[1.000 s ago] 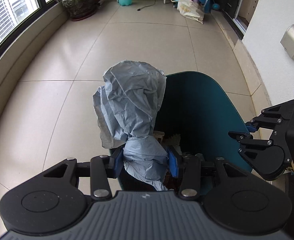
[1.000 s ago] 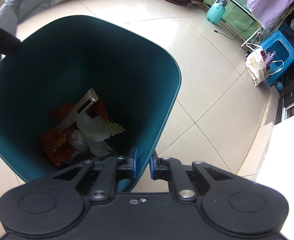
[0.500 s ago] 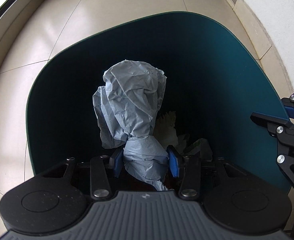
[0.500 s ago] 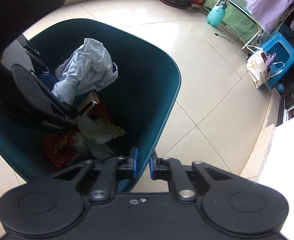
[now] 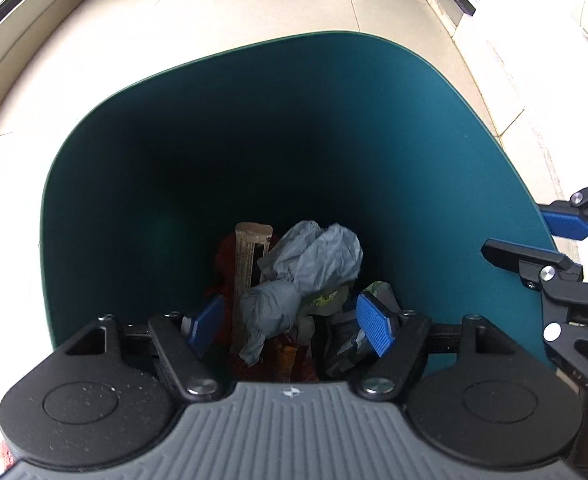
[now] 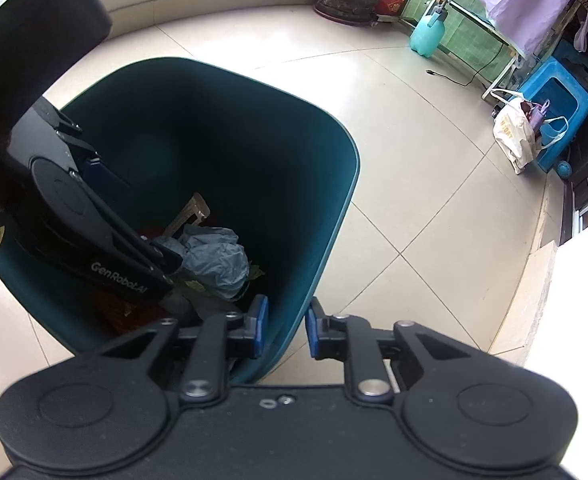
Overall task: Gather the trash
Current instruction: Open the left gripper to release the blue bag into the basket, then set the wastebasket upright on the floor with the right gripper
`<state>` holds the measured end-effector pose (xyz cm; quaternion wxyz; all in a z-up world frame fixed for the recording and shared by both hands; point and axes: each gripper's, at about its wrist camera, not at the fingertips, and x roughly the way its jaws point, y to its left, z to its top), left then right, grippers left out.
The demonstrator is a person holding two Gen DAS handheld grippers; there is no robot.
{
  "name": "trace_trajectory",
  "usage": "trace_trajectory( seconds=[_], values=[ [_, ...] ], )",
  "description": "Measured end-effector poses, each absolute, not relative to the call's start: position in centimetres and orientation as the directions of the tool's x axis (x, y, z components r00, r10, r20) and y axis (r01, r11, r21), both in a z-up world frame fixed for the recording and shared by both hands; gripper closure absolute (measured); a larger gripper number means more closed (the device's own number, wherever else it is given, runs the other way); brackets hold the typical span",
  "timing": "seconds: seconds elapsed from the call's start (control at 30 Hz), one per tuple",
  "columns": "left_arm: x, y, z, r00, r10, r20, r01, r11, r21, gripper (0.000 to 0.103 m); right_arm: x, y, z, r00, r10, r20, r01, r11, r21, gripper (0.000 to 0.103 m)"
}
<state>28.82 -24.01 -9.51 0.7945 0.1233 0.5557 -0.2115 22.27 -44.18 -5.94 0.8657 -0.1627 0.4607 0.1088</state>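
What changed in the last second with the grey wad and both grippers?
The left gripper came down into the teal bin; its jaws have just opened, dropping the grey paper wad onto the trash. The right gripper jaws have just opened, straddling the bin wall without pressing it. The bin stayed put.

Now dipping into the teal bin (image 5: 141, 184), left hand-held gripper (image 5: 291, 326) spreading wide, letting the crumpled grey paper (image 5: 310, 268) drop onto the rubbish below; right hand-held gripper (image 6: 286, 330) easing apart too, straddling the bin's rim.
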Motion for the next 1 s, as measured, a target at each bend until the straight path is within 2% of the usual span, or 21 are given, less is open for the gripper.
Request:
trace_trajectory(
  seconds=[0.13,0.23,0.53,0.67,0.87,1.0],
  values=[
    [27.4,-22.7,-8.0,0.315,-0.225,-0.922,0.455,0.889,-0.062,0.030,20.7,-44.1,-3.4,0.591,0.079,-0.803,-0.311,0.940,-0.137,0.060],
    [26.2,-22.1,-6.3,0.365,-0.217,-0.905,0.458,0.888,-0.028,0.030,19.3,-43.8,-1.7,0.608,0.102,-0.788,-0.311,0.943,-0.118,0.057],
    [21.7,-18.8,-1.6,0.457,-0.257,-0.851,0.432,0.901,-0.041,0.030,14.7,-42.3,3.4,0.670,0.152,-0.727,-0.293,0.953,-0.071,0.035],
    [19.8,-17.5,0.4,0.499,-0.275,-0.822,0.420,0.906,-0.049,0.023,12.8,-41.9,4.7,0.689,0.182,-0.701,-0.269,0.963,-0.014,0.022],
    [16.9,-15.4,3.6,0.549,-0.312,-0.775,0.419,0.906,-0.067,0.022,10.3,-42.1,6.0,0.730,0.202,-0.653,-0.204,0.976,0.075,0.003],
    [15.2,-14.5,5.1,0.591,-0.323,-0.739,0.414,0.908,-0.065,0.022,8.0,-42.5,7.2,0.797,0.171,-0.579,-0.126,0.985,0.118,0.000]
  ],
)
